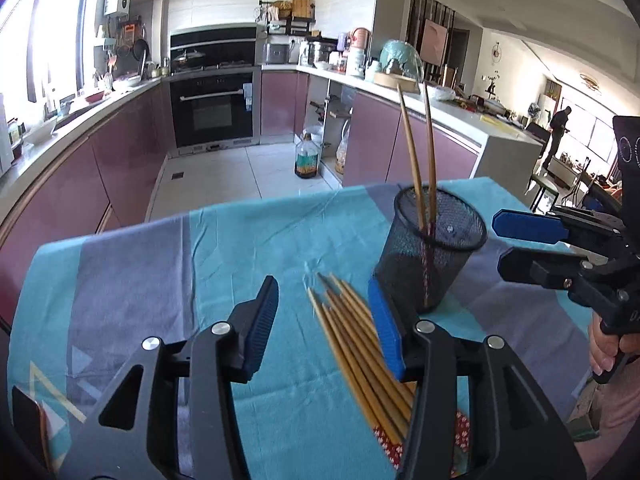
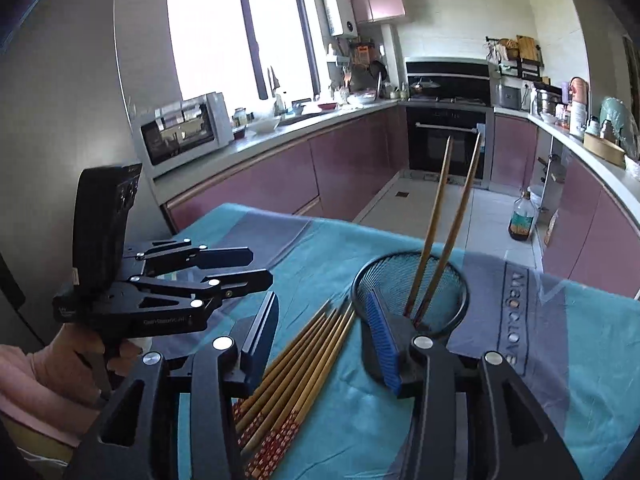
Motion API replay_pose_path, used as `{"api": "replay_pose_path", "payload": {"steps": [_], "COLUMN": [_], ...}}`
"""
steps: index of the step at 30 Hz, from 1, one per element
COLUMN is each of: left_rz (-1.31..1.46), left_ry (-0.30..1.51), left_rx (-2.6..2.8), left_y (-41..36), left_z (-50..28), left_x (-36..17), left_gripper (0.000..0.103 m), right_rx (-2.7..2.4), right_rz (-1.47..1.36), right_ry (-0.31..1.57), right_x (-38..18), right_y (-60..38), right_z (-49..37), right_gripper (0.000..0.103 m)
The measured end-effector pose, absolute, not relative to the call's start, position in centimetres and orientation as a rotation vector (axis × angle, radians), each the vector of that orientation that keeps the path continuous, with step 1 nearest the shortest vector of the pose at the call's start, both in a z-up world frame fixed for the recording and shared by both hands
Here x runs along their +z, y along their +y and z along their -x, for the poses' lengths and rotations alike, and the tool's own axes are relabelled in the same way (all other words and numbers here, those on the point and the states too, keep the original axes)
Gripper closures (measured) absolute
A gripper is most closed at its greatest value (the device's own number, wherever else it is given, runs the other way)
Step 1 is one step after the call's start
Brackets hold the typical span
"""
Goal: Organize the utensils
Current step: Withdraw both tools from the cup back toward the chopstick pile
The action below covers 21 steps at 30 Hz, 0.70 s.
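A bundle of several bamboo chopsticks (image 1: 360, 344) (image 2: 304, 360) with red patterned ends lies flat on the teal tablecloth (image 1: 140, 272). Just beyond it stands a black mesh cup (image 1: 432, 256) (image 2: 384, 280) with two chopsticks (image 1: 431, 148) (image 2: 437, 196) leaning upright in it. My left gripper (image 1: 324, 320) (image 2: 260, 267) is open above the bundle's pointed tips, which lie close to its right finger. My right gripper (image 2: 324, 336) (image 1: 500, 242) is also open, with the bundle between its fingers and its right finger in front of the cup. Neither gripper holds anything.
The table's far edge drops to a tiled kitchen floor with an oil bottle (image 1: 307, 158) on it. A dark phone-like object (image 1: 28, 420) lies at the cloth's near left corner. A person's hand (image 1: 604, 344) (image 2: 60, 364) holds each gripper. Counters and an oven stand behind.
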State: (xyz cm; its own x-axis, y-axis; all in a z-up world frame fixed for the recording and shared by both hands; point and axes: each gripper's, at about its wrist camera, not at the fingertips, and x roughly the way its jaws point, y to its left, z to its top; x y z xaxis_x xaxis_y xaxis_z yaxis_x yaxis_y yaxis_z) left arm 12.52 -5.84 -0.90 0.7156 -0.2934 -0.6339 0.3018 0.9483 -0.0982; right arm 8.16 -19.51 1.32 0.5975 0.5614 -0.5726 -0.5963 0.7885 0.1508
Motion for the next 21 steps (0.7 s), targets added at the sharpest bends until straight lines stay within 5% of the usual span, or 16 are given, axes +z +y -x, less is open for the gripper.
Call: {"api": "replay_pose_path", "payload": {"steps": [8,21], "left_rz": [-0.019,-0.015], "left_ry": [0.846,0.896], "left_rx": [-0.324,-0.339], "left_y": [-5.3,-6.3], "left_z": [-11.1,-11.0], "left_x": [-7.4,-9.6], "left_gripper": [0.057,0.056], "right_rx": [0.608,0.536], "right_rz": [0.036,0.041], "right_ry": [0.870,0.901], "right_x": [-6.1,-7.9], "right_y": [-17.6,-17.4], "right_z": [-9.2,-9.3], "right_gripper": [0.060,0.065]}}
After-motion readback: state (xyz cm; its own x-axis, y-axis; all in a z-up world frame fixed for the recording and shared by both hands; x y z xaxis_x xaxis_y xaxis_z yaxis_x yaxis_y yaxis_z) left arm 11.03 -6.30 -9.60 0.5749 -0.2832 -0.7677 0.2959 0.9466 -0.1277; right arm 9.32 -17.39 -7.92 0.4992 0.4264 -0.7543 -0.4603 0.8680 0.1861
